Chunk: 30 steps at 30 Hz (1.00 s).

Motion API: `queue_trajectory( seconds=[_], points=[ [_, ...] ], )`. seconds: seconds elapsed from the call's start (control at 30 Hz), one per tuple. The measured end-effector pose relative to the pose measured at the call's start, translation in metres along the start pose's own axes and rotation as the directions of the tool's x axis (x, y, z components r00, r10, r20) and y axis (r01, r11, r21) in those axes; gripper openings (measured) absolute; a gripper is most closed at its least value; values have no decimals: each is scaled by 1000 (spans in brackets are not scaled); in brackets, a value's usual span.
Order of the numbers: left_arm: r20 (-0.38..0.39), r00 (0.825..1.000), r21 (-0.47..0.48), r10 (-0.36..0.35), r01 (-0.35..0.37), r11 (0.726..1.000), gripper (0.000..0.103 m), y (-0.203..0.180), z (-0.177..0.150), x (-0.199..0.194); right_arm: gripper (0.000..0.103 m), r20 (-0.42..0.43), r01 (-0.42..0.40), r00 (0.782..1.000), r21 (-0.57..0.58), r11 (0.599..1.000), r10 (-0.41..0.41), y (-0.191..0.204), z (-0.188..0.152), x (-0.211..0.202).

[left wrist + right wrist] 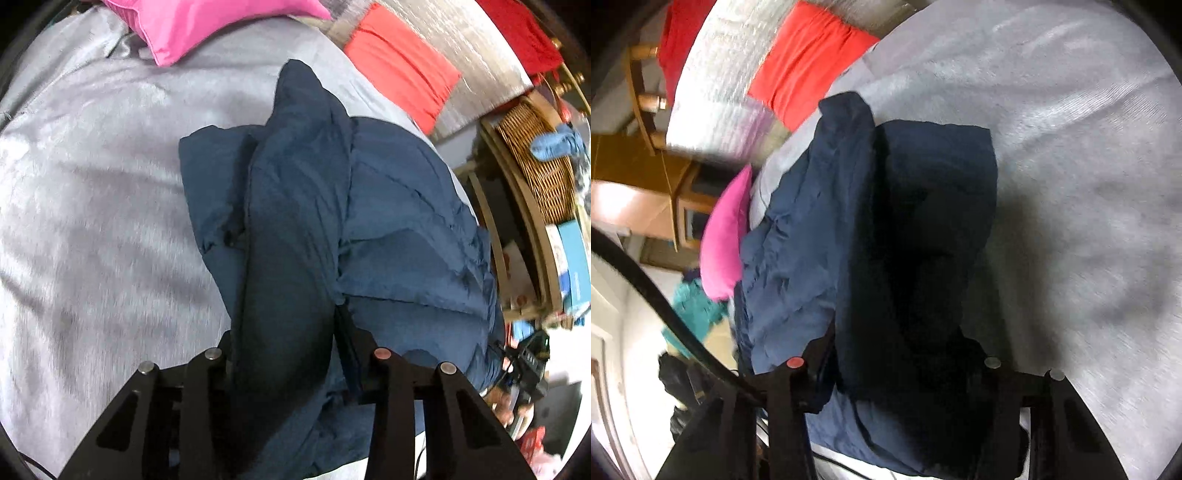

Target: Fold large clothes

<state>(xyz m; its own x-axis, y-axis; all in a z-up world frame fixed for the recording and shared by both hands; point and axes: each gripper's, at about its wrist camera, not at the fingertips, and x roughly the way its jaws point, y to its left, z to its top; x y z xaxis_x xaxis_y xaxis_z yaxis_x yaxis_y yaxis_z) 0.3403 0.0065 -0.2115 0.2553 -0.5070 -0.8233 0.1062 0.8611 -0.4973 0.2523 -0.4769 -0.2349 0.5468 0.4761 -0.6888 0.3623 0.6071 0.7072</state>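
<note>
A navy quilted jacket (406, 221) lies on the grey bedspread (92, 203). In the left wrist view a thick raised fold of it runs from the far tip straight down between the fingers of my left gripper (288, 354), which is shut on that fold. In the right wrist view the same jacket (798, 240) has a dark bunched fold filling the gap of my right gripper (897, 358), and the jaws press on it from both sides. The held fabric hides the fingertips of both grippers. The bedspread (1089, 184) spreads out to the right of the jacket.
A pink pillow (207, 26) and an orange-red pillow (402, 66) lie at the head of the bed. A wicker basket (535, 162) on a wooden shelf stands past the bed's right edge. Wooden furniture (639, 192) and a teal cloth (694, 306) on the floor are beside the bed.
</note>
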Motion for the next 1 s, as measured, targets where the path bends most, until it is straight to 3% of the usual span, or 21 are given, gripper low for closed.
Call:
queue_trajectory(
  seconds=[0.1, 0.17, 0.27, 0.33, 0.37, 0.4, 0.57, 0.7, 0.8, 0.87, 0.93, 0.97, 1.0],
  points=[
    [-48, 997, -58, -54, 52, 997, 49, 18, -2, -2, 57, -81, -2, 997, 1, 1000, 2, -6, 6, -9],
    [-49, 994, -113, -96, 90, 989, 49, 33, 2, -11, 58, -87, 16, 996, -12, 1000, -17, -6, 13, -25],
    [27, 994, -145, -109, 112, 983, 51, 42, 16, -32, 68, 22, -3, 1000, -49, 999, 5, -2, 27, -63],
    [136, 987, -148, -82, 102, 984, 64, 41, 27, -44, 90, 167, -60, 984, -34, 998, 65, -1, 38, -85],
    [170, 982, -146, -76, 102, 984, 72, 40, 32, -46, 92, 238, -72, 968, -38, 997, 79, 1, 44, -88],
    [202, 977, -138, -71, 101, 985, 74, 36, 36, -46, 94, 267, -74, 960, -37, 997, 81, 4, 50, -84],
    [216, 973, -139, -81, 113, 984, 74, 24, 55, -13, 92, 296, -124, 949, 42, 991, 106, -2, 83, -34],
    [231, 972, -115, -46, 75, 991, 74, 12, 66, 13, 92, 315, -114, 945, 58, 992, 90, 1, 93, -4],
    [233, 972, -71, -17, 34, 997, 73, 8, 66, 13, 91, 294, -142, 949, 72, 987, 115, -1, 102, 13],
    [220, 976, -42, 5, 4, 999, 73, 7, 67, 19, 89, 248, -100, 966, 69, 993, 80, 0, 108, 30],
    [190, 982, -31, 24, -19, 999, 59, 6, 70, 28, 81, 202, -20, 979, 57, 998, 8, 3, 110, 50],
    [180, 983, -33, 28, -22, 999, 53, 8, 71, 31, 73, 197, -4, 980, 41, 999, -5, 6, 110, 54],
    [179, 984, -36, 21, -15, 999, 47, 11, 68, 28, 56, 191, 14, 981, 21, 1000, -18, 10, 110, 56]
  ],
)
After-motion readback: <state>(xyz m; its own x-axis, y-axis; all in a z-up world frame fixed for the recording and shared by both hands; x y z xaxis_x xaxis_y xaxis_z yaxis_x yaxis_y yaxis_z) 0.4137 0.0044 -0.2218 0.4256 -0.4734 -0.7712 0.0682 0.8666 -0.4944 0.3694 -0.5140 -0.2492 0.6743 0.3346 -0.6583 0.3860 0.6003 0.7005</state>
